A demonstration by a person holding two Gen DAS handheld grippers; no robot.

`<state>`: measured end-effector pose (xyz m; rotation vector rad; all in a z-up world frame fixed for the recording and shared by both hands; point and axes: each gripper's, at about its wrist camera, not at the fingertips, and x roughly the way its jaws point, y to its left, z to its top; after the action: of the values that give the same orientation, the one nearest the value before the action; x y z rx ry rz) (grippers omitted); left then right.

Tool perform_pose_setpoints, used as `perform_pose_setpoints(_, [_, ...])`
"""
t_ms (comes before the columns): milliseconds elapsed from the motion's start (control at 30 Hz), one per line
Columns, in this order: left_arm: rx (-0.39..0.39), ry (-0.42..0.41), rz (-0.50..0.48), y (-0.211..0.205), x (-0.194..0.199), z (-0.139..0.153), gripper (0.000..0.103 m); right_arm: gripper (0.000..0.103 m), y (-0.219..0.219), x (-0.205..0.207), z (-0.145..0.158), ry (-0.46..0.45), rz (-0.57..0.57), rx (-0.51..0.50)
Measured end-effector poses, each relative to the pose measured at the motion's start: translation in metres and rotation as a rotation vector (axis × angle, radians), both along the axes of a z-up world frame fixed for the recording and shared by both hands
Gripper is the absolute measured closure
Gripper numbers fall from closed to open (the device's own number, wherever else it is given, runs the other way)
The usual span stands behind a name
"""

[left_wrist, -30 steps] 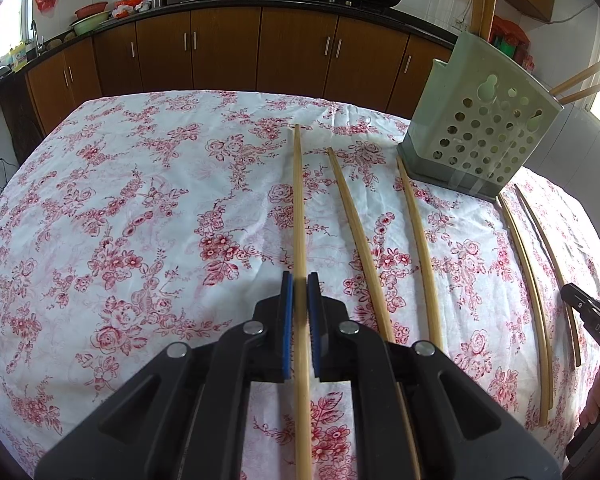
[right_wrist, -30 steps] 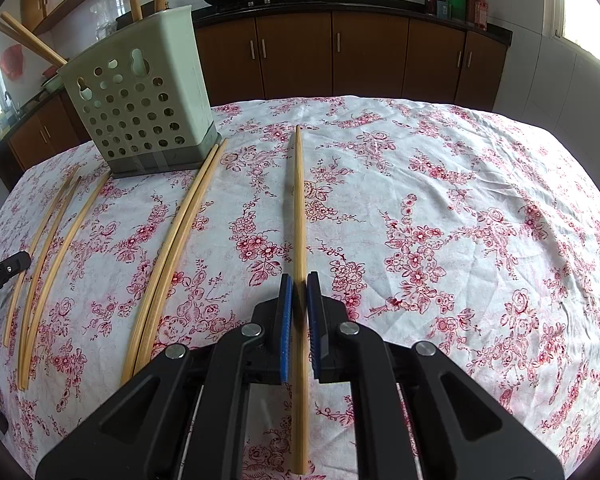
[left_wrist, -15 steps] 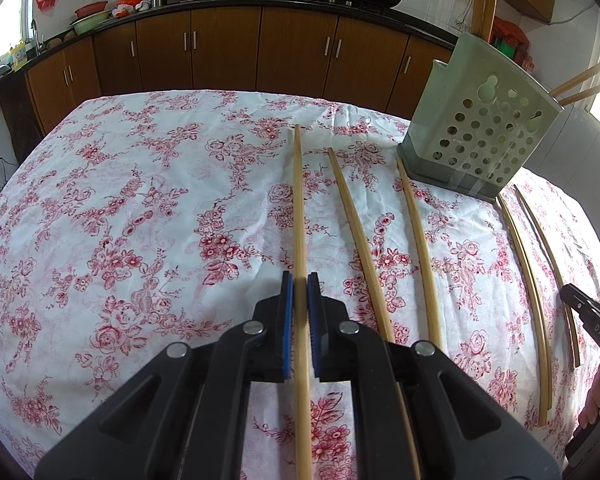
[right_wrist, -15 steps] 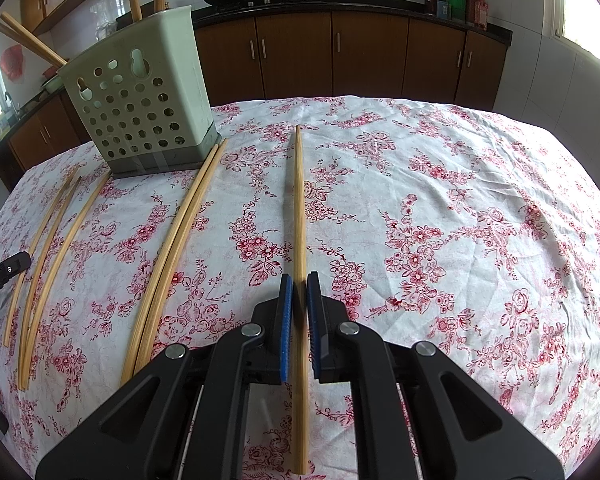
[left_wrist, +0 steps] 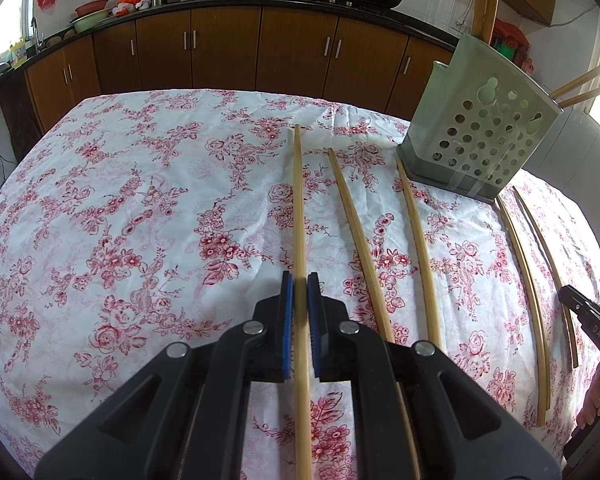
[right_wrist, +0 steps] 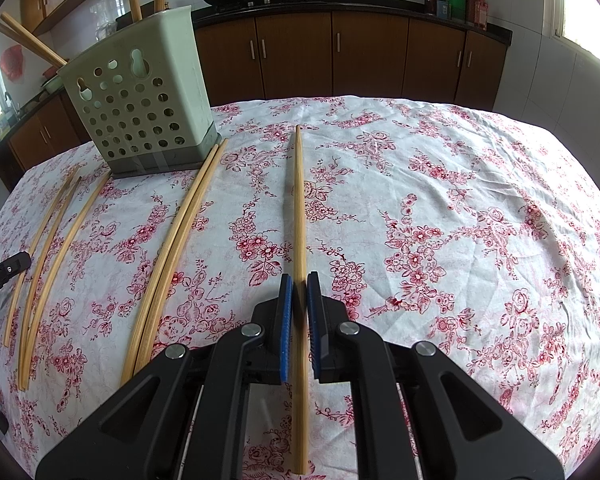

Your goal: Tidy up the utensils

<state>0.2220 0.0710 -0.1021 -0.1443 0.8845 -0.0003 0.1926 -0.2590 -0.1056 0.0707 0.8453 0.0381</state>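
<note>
Worktop [left_wrist: 100, 208] has a white cloth with red flowers over it, kinda wrinkly. Sitting on it: a pale green holed utensil holder [right_wrist: 140, 112] and loose bamboo chopsticks [right_wrist: 172, 240] lying roughly side by side, two touching just beside the holder, three [right_wrist: 48, 240] further left.

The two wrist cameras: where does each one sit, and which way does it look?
Left wrist: on the left gripper, shut on a chopstick; faces down the table; the other gripper shows at right.
Right wrist: on the right gripper, shut on another chopstick; a fingertip shows at left.
Shared: green holder, floral cloth.
</note>
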Motion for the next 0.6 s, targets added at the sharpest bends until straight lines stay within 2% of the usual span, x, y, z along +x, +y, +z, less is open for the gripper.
perform_pose_setpoints(267, [0.074,0.007,-0.032,-0.012,-0.018,0.0,0.091,0.094,-0.007,-0.013,-0.001,0.0,0.007,0.025])
perform_pose_setpoints(433, [0.108,0.011,-0.044,-0.019,-0.024,0.002,0.094,0.095,-0.007,-0.014,0.003,-0.012,0.001,0.006])
perform_pose_setpoints(500, [0.108,0.002,-0.054,-0.019,-0.025,0.007,0.095,0.095,-0.008,-0.02,0.015,-0.056,0.004,0.004])
perform_pose_setpoints(600, [0.097,-0.073,-0.057,-0.015,-0.032,0.034,0.094,0.095,-0.011,-0.027,0.043,-0.143,0.005,0.003])
